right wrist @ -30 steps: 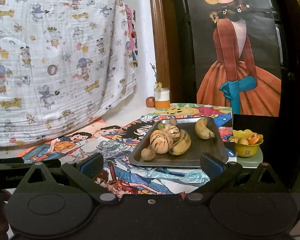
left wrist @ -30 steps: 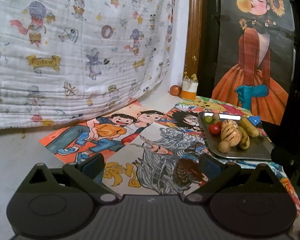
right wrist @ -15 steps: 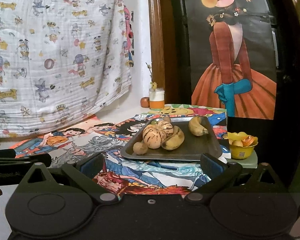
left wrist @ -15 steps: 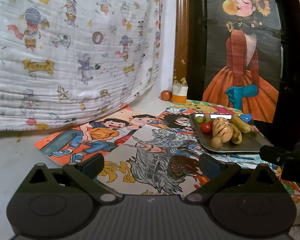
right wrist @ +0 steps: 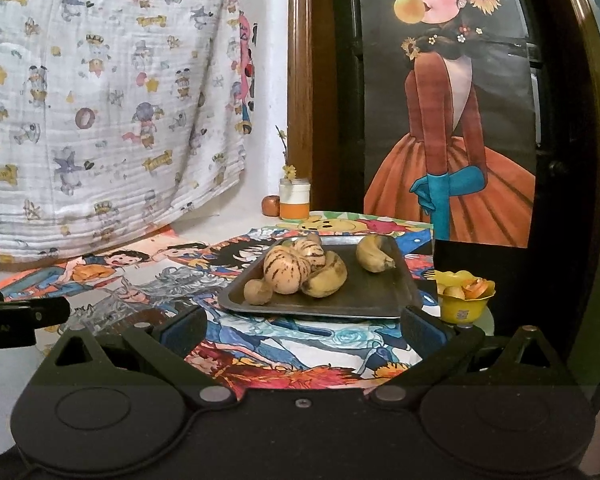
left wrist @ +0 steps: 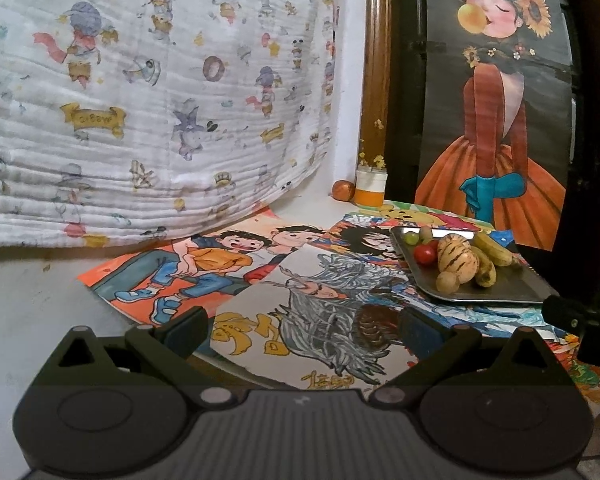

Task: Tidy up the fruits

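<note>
I've got a pale counter [left wrist: 28, 300] laid with cartoon posters [left wrist: 204, 268], a printed white cloth [left wrist: 140, 100] hanging behind, and a painted girl in an orange dress [right wrist: 448, 128] on the dark panel at one o'clock. A jar [right wrist: 295, 199] with a small round brown thing [right wrist: 271, 205] just beside it sits in the back corner.

The metal tray [right wrist: 364, 296] lies on the posters dead ahead of my right gripper [right wrist: 302, 326], holding striped melons [right wrist: 286, 270], bananas [right wrist: 374, 254] and a small brown fruit [right wrist: 258, 292]. Both tools hover low over the posters: right jaws spread wide and empty, left gripper [left wrist: 302, 326] likewise parted, gripping nothing, with the tray at two o'clock from it.

Only the left view shows me the red tomato [left wrist: 425, 255] and green grapes [left wrist: 411, 238] behind the melons. Only the right view catches the yellow bowl [right wrist: 464, 300] of peels and fruit just off the tray's right edge, at three o'clock.
</note>
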Demonstrator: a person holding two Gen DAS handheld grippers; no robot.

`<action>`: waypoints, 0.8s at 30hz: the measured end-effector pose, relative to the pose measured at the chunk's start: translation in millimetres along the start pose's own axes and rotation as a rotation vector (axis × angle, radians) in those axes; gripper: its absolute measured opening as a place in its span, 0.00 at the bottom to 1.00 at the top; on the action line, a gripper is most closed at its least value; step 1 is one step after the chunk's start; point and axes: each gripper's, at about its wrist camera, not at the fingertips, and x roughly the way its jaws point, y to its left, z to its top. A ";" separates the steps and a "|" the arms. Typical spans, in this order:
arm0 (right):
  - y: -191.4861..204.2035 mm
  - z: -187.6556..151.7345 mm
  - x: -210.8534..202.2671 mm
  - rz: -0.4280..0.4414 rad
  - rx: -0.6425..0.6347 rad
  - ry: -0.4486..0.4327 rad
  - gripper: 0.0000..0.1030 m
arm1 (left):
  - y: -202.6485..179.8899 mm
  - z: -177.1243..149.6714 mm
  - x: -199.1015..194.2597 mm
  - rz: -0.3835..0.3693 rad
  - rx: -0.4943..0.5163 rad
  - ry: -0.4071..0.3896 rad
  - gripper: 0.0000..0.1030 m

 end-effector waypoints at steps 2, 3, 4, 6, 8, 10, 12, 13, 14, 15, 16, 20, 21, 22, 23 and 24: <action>0.1 -0.7 0.5 -0.002 0.000 0.004 1.00 | 1.4 -0.9 0.4 0.002 0.000 0.003 1.00; -0.1 -1.0 0.8 -0.003 0.000 0.006 1.00 | 1.8 -1.4 0.8 0.004 0.001 0.005 1.00; 0.0 -1.3 0.9 -0.002 -0.001 0.007 1.00 | 2.3 -1.9 1.2 0.006 0.001 0.007 1.00; -0.2 -1.6 1.2 -0.001 -0.001 0.011 1.00 | 3.1 -2.8 1.3 0.008 0.000 0.010 1.00; 0.1 -2.0 1.2 0.000 -0.002 0.013 1.00 | 3.7 -3.4 1.5 0.009 -0.002 0.012 1.00; 0.5 -1.8 1.2 0.000 -0.002 0.014 1.00 | 3.9 -3.8 1.3 0.010 -0.002 0.013 1.00; 0.7 -1.8 1.3 0.000 -0.002 0.013 1.00 | 4.1 -3.8 1.3 0.008 -0.002 0.013 1.00; 0.7 -1.8 1.3 -0.001 -0.002 0.014 1.00 | 4.0 -3.8 1.3 0.008 -0.002 0.013 1.00; 0.6 -1.9 1.5 -0.001 -0.002 0.014 1.00 | 4.0 -3.8 1.3 0.009 -0.001 0.013 1.00; 0.6 -1.9 1.5 -0.001 -0.001 0.015 1.00 | 4.2 -3.9 1.4 0.008 -0.001 0.014 1.00; 0.5 -1.9 1.3 0.000 -0.001 0.015 1.00 | 4.0 -4.1 1.0 0.007 -0.001 0.015 1.00; 0.4 -2.0 1.6 0.001 -0.001 0.016 1.00 | 3.4 -4.3 0.8 0.005 0.003 0.014 1.00; 0.4 -2.0 1.6 0.001 -0.001 0.016 1.00 | 3.4 -4.4 0.8 0.005 0.003 0.015 1.00; 0.3 -2.0 1.7 0.001 -0.001 0.016 1.00 | 3.3 -4.1 0.9 0.005 0.003 0.015 1.00; 0.4 -2.1 1.6 0.001 -0.001 0.016 1.00 | 3.3 -4.2 0.8 0.004 0.002 0.015 1.00; 0.3 -2.0 1.7 0.001 -0.001 0.016 1.00 | 3.4 -4.2 0.9 0.004 0.002 0.016 1.00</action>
